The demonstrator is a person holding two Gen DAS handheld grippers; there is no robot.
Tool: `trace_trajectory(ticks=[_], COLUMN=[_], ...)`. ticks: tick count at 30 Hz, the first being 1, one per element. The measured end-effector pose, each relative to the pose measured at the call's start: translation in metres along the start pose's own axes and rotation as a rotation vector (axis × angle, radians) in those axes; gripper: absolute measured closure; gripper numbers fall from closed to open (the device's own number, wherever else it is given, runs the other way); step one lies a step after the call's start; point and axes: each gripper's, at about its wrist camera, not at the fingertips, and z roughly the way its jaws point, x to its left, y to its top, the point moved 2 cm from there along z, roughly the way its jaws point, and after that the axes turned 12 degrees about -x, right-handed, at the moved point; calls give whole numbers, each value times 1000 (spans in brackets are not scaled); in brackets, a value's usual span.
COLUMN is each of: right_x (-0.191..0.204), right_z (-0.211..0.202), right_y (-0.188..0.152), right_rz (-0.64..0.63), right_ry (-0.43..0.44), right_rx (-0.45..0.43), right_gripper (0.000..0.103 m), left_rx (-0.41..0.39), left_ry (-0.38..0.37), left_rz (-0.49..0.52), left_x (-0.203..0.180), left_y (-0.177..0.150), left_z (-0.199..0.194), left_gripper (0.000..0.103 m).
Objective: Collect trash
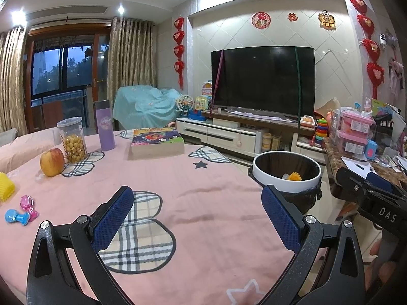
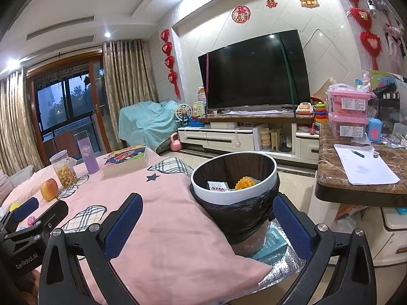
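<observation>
The left claw (image 1: 197, 218) hangs over the pink-covered tabletop (image 1: 203, 178) with its blue-padded fingers (image 1: 112, 218) spread wide apart and nothing between them. Near the tabletop's far left corner stand a clear jar of yellow snacks (image 1: 72, 139) and a purple bottle (image 1: 104, 125), with an apple (image 1: 52, 162) just beside the jar. A book (image 1: 157, 142) lies at the far edge. Along the left edge sit a yellow ridged piece (image 1: 6, 186), a pink toy (image 1: 28, 204) and a blue toy (image 1: 16, 217). Off the right edge stands the white-rimmed trash bin (image 1: 287, 172), lined with a black bag; a yellow spiky ball (image 1: 294, 177) lies inside.

From the right wrist, the right claw (image 2: 207, 223) is also wide apart and empty, its left finger over the tabletop's right edge and its right finger (image 2: 292, 223) just beside the bin's black liner. The trash bin (image 2: 234, 178) sits straight ahead, touching the tabletop's right edge, and holds the yellow spiky ball (image 2: 244, 183) and a white packet with red print (image 2: 217, 186). The left claw's body (image 2: 33, 228) shows at the lower left. A marble counter (image 2: 356, 175) with papers stands to the right.
</observation>
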Motion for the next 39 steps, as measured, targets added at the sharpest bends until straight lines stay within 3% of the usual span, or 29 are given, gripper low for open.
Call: trace_trajectory(ticks=[39], right_x=[1], right_z=[10], right_y=[-4], right_rz=[28], right_ry=[16], right_rx=[39], right_gripper=[0], left_rx=[33], left_ry=[-6], left_rz=[-7], left_x=[7], left_y=[-11], left_z=[7], left_gripper=[0])
